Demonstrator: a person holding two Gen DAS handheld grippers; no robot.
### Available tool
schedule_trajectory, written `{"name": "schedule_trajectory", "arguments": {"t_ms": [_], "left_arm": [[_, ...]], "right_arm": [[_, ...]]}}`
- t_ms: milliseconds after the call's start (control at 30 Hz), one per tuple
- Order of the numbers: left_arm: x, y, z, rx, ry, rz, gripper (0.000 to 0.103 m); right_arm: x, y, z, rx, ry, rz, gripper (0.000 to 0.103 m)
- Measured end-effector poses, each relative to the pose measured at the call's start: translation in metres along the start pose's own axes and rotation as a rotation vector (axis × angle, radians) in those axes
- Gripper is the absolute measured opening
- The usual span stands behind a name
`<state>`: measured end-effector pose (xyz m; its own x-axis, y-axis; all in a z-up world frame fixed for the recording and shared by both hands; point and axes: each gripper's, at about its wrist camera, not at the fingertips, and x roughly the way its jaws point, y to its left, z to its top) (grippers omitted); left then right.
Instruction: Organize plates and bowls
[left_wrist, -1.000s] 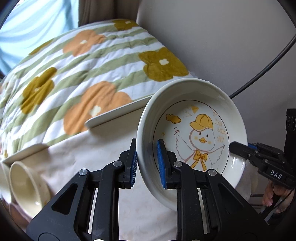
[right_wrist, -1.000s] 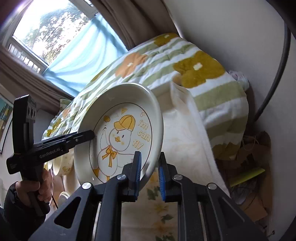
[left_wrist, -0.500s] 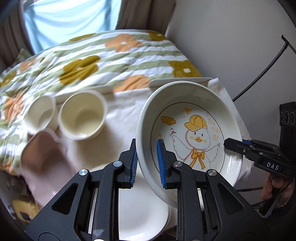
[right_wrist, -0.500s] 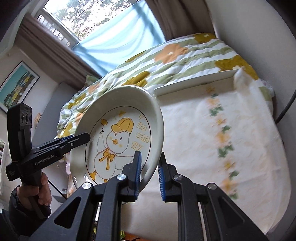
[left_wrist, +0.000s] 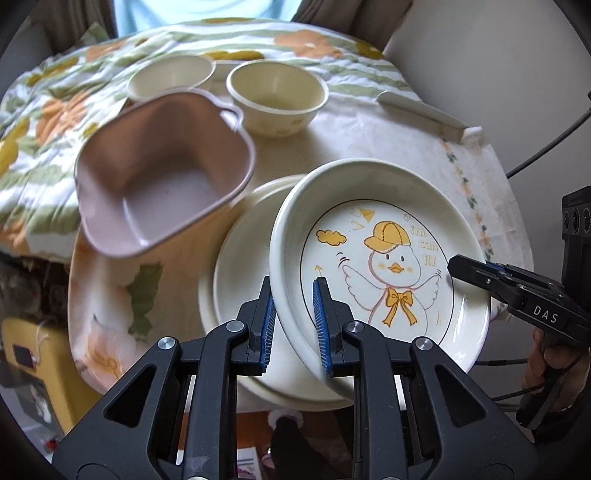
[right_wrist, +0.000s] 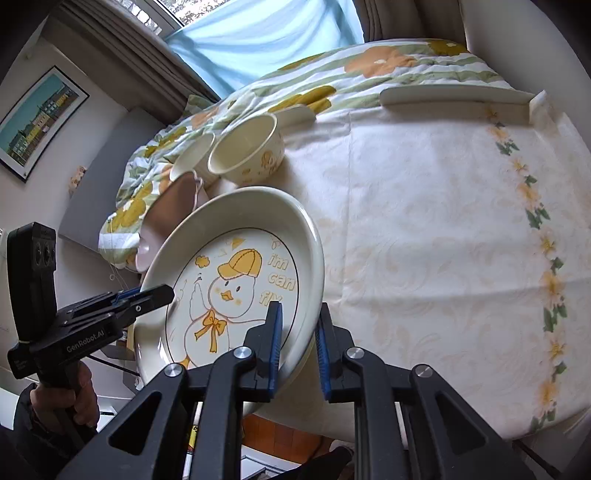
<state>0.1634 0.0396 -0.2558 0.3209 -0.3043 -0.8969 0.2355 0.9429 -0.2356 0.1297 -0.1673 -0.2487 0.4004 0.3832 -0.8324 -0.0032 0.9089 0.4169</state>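
The left hand-held gripper (left_wrist: 293, 325) is clenched on the rim of the duck plate (left_wrist: 384, 266), one blue pad inside the rim and the other outside, at about 8 o'clock on the plate in the left wrist view. The right hand-held gripper (right_wrist: 298, 345) grips the same plate (right_wrist: 236, 288) on the opposite rim, at about 5 o'clock in its own view, so the plate is carried between both, tilted and lifted clear of the table (right_wrist: 424, 240). Seen from the left wrist, the right one's black jaws come in over the rim at 3 o'clock, with a hand (left_wrist: 550, 365) on its handle low at the right edge. In the right wrist view the left one enters at 9 o'clock, held by a hand (right_wrist: 70, 395) in a dark sleeve.

Directly below the duck plate, showing past its 9 o'clock side, lies a plain white plate (left_wrist: 240, 280) on the table's flowered cloth. At 10 o'clock from it stands a pink bowl (left_wrist: 166, 177) with a wavy rim. Beyond that, toward 12 o'clock, two cream bowls stand side by side: the nearer cream bowl (left_wrist: 277, 99) to the right and the farther cream bowl (left_wrist: 171, 77) to the left, partly hidden by the pink one. A flowered quilt (left_wrist: 48, 110) lies behind the table, and a framed picture (right_wrist: 37, 122) hangs at 10 o'clock in the right wrist view.
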Motion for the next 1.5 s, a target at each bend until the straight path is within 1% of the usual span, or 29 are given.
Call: {"name": "schedule_trajectory", "arguments": {"t_ms": [67, 200, 433, 533, 767, 933, 1100, 1200, 1333, 1433, 1500], "left_arm": [[0.005, 0.007, -0.008, -0.012, 0.004, 0.002, 0.017], [0.016, 0.011, -0.011, -0.008, 0.004, 0.033, 0.017], [0.029, 0.007, -0.011, 0.031, 0.018, 0.093, 0.017], [0.030, 0.002, -0.009, 0.052, 0.010, 0.120, 0.017], [0.031, -0.010, -0.009, 0.121, -0.006, 0.220, 0.017], [0.032, -0.026, -0.014, 0.204, -0.036, 0.338, 0.018], [0.034, -0.036, -0.020, 0.249, -0.055, 0.425, 0.018], [0.036, -0.040, -0.021, 0.263, -0.061, 0.461, 0.018], [0.036, -0.042, -0.021, 0.272, -0.066, 0.485, 0.018], [0.038, -0.046, -0.022, 0.301, -0.071, 0.520, 0.018], [0.038, -0.046, -0.021, 0.298, -0.068, 0.521, 0.018]], "right_arm": [[0.007, 0.002, -0.001, -0.012, 0.005, -0.010, 0.016], [0.015, 0.010, -0.003, -0.054, 0.001, -0.039, 0.016], [0.021, 0.012, -0.004, -0.069, -0.001, -0.065, 0.016], [0.022, 0.013, -0.004, -0.074, -0.004, -0.066, 0.016], [0.025, 0.016, -0.003, -0.086, 0.003, -0.074, 0.016], [0.027, 0.019, -0.004, -0.109, 0.004, -0.090, 0.016], [0.029, 0.021, -0.004, -0.134, 0.008, -0.106, 0.016], [0.031, 0.022, -0.004, -0.151, 0.010, -0.113, 0.016], [0.032, 0.023, -0.003, -0.159, 0.014, -0.112, 0.016], [0.033, 0.025, -0.004, -0.180, 0.015, -0.124, 0.016], [0.033, 0.025, -0.005, -0.186, 0.015, -0.126, 0.016]]}}
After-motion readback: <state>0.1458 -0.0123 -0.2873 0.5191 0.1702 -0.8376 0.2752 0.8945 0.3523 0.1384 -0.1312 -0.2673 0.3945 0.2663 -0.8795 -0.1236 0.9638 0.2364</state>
